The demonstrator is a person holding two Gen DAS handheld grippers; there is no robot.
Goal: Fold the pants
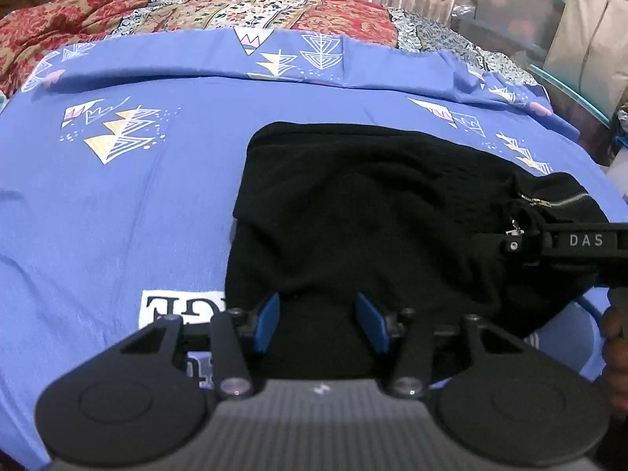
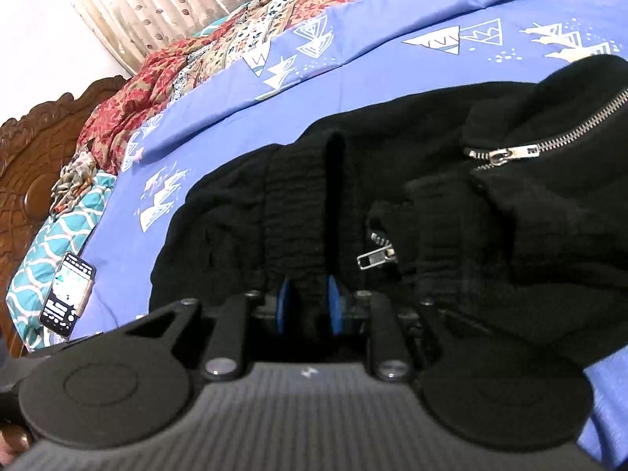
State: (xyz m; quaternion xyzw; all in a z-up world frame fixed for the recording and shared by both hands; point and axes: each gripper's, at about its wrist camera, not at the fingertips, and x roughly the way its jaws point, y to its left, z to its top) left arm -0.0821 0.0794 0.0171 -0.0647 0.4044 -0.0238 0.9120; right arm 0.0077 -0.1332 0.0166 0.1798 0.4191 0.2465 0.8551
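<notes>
The black pants (image 1: 353, 212) lie bunched on the blue patterned bedsheet (image 1: 117, 204), with silver zippers (image 1: 557, 200) at the right. My left gripper (image 1: 318, 320) is open, its blue pads (image 1: 271, 322) spread over the near edge of the pants. My right gripper (image 2: 307, 308) is shut on a fold of the pants (image 2: 306, 212), near the elastic waistband; a zipper pull (image 2: 375, 261) lies just right of it. The right gripper also shows at the right edge of the left wrist view (image 1: 510, 241), at the zipper end.
A red floral quilt (image 1: 196, 11) lies at the far side of the bed. A phone (image 2: 68, 294) lies on a teal pillow (image 2: 59, 235) beside a carved wooden headboard (image 2: 35, 157). Storage boxes (image 1: 522, 11) stand at the right.
</notes>
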